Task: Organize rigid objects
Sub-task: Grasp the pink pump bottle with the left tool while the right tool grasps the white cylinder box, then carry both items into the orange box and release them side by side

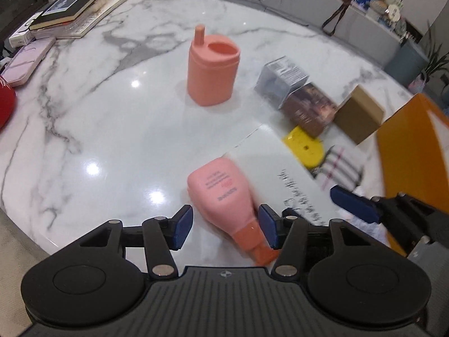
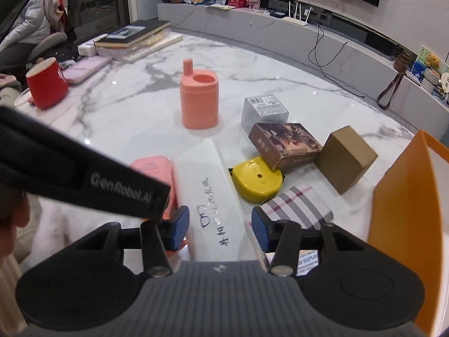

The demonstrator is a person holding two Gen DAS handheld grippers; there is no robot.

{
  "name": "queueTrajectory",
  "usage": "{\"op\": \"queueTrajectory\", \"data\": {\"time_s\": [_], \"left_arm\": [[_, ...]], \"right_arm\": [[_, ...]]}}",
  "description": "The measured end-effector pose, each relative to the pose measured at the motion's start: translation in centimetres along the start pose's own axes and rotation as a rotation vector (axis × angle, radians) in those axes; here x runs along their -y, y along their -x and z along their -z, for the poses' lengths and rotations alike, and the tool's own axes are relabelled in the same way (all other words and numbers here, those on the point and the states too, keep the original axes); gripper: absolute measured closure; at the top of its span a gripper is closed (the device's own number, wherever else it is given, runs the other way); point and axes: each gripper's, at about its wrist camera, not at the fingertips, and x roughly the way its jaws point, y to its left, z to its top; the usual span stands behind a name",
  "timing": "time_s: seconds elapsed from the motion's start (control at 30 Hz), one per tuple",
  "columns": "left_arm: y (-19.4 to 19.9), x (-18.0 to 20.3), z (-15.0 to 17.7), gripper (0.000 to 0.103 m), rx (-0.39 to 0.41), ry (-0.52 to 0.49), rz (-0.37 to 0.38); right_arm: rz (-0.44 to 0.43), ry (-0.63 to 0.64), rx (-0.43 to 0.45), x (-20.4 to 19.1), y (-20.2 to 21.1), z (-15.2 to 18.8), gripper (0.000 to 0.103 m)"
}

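Note:
A pink bottle (image 1: 221, 193) with an orange cap lies on the marble table (image 1: 112, 129) between my left gripper's (image 1: 226, 226) blue pads. The left pad stands clear of it, so that gripper is open. My right gripper (image 2: 220, 229) is shut on a long white box (image 2: 213, 196) with black handwriting, its pads against the box's two long sides. This white box (image 1: 277, 168) lies right of the bottle, whose pink end (image 2: 153, 168) shows behind the left gripper's black body (image 2: 84, 179). A coral container (image 2: 199, 101) with a spout stands upright further back.
Right of the white box lie a yellow disc-shaped case (image 2: 256, 179), a plaid box (image 2: 297, 207), a brown printed box (image 2: 283, 146), a clear box (image 2: 265, 111) and a cardboard cube (image 2: 346, 158). An orange bag (image 2: 407, 210) stands far right. Books (image 2: 134, 39) and a red cup (image 2: 46, 84) sit back left.

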Motion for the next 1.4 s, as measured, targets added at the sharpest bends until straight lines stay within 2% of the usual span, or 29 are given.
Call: {"op": "queueTrajectory", "data": {"time_s": [0.13,0.2,0.27,0.3,0.43,0.53,0.6,0.7,0.83,0.9,1.03,1.2,1.3,1.4], "left_arm": [[-0.9,-0.2,-0.3,0.039,-0.001,-0.003,0.017],[-1.3,0.2,-0.4,0.039,0.010,-0.049,0.005],[-1.6,0.5,-0.5,0.043,0.025,-0.096,-0.018],[-1.8,0.5,-0.6,0.047,0.026,-0.109,-0.014],[-2.0,0.0,-0.9,0.050,0.036,-0.151,0.003],[-1.5,-0.4,-0.9,0.050,0.034,-0.169,0.007],[-1.5,-0.5,-0.9,0.047,0.027,-0.164,-0.012],[-1.9,-0.6,-0.9,0.047,0.019,-0.152,-0.034],[-3.0,-1.1,-0.9,0.048,-0.029,-0.110,-0.025],[-3.0,-0.9,-0.9,0.052,-0.015,-0.121,-0.030],[-3.0,-0.6,-0.7,0.053,0.002,-0.142,-0.040],[-1.7,-0.8,-0.6,0.053,0.042,-0.121,0.020],[-0.2,-0.7,-0.2,0.053,0.089,-0.117,0.052],[1.4,-0.9,0.2,0.053,0.117,-0.082,0.116]], "right_arm": [[-0.027,0.002,-0.006,-0.1,-1.2,0.1,0.044],[-0.028,0.014,-0.003,-0.4,-1.8,0.0,0.041],[-0.032,0.017,0.000,-0.4,-2.4,0.1,0.040],[-0.034,0.020,0.007,-0.4,-2.7,0.1,0.040],[-0.033,0.023,0.021,-0.6,-2.9,0.0,0.042],[-0.096,-0.080,0.012,0.5,-2.2,0.1,0.044],[-0.127,-0.101,0.016,0.5,-2.1,0.4,0.046],[-0.113,-0.039,0.033,-0.4,-2.4,0.3,0.044],[-0.092,0.014,0.018,-1.1,-3.4,0.7,0.044],[-0.081,0.030,0.006,-1.3,-4.0,0.8,0.044],[-0.076,0.032,0.018,-1.3,-4.1,0.9,0.043],[-0.072,-0.013,0.056,-0.5,-2.9,1.0,0.044],[-0.068,-0.060,0.094,-0.1,-1.2,1.0,0.044],[-0.053,-0.088,0.132,0.2,1.0,1.2,0.044]]}}
